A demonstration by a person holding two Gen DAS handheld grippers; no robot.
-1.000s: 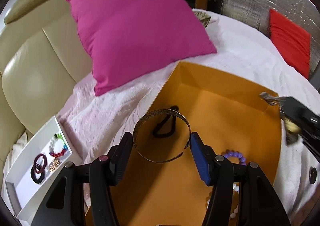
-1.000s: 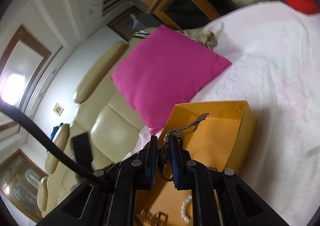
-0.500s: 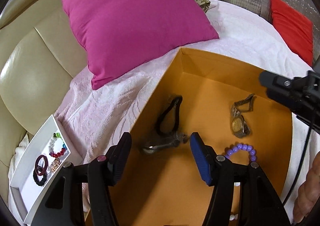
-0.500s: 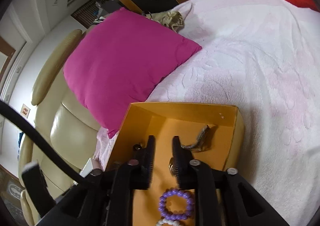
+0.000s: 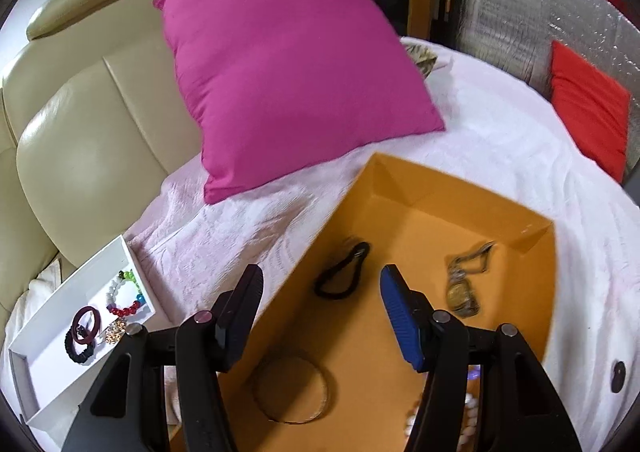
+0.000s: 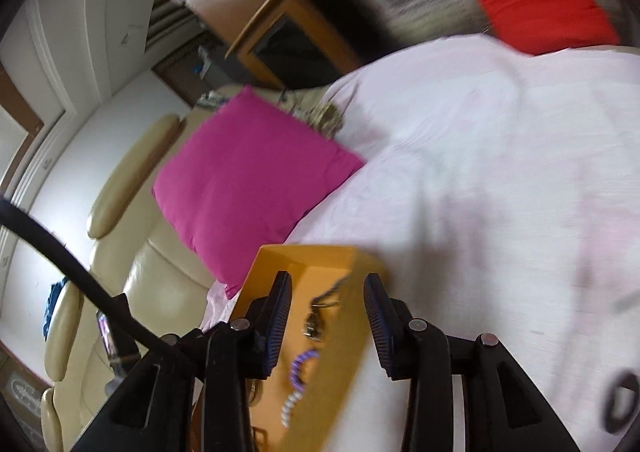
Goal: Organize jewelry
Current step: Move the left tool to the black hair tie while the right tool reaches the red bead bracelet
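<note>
An orange box [image 5: 460, 191] lies on the white bedspread. Inside it lie a thin metal bangle [image 5: 290, 390], a black hair tie [image 5: 342, 276] and a wristwatch [image 5: 462, 292]. My left gripper [image 5: 320, 316] is open and empty above the box's near left part. In the right wrist view the box [image 6: 352, 364] holds the watch [image 6: 314, 322], a purple bead bracelet [image 6: 300, 366] and white beads [image 6: 290, 406]. My right gripper [image 6: 326, 320] is open and empty over the box.
A white tray [image 5: 48, 348] at the left holds a bead bracelet [image 5: 124, 298], dark hair ties [image 5: 82, 332] and a small gold piece. A magenta pillow [image 5: 292, 79] leans on the beige sofa [image 5: 88, 131]. A red cushion [image 5: 588, 107] lies far right. A dark ring [image 6: 620, 406] lies on the bedspread.
The left gripper opened and dropped the bangle into the box, then pulled back. The right gripper let go of the watch into the box, opened wide and swung right.
</note>
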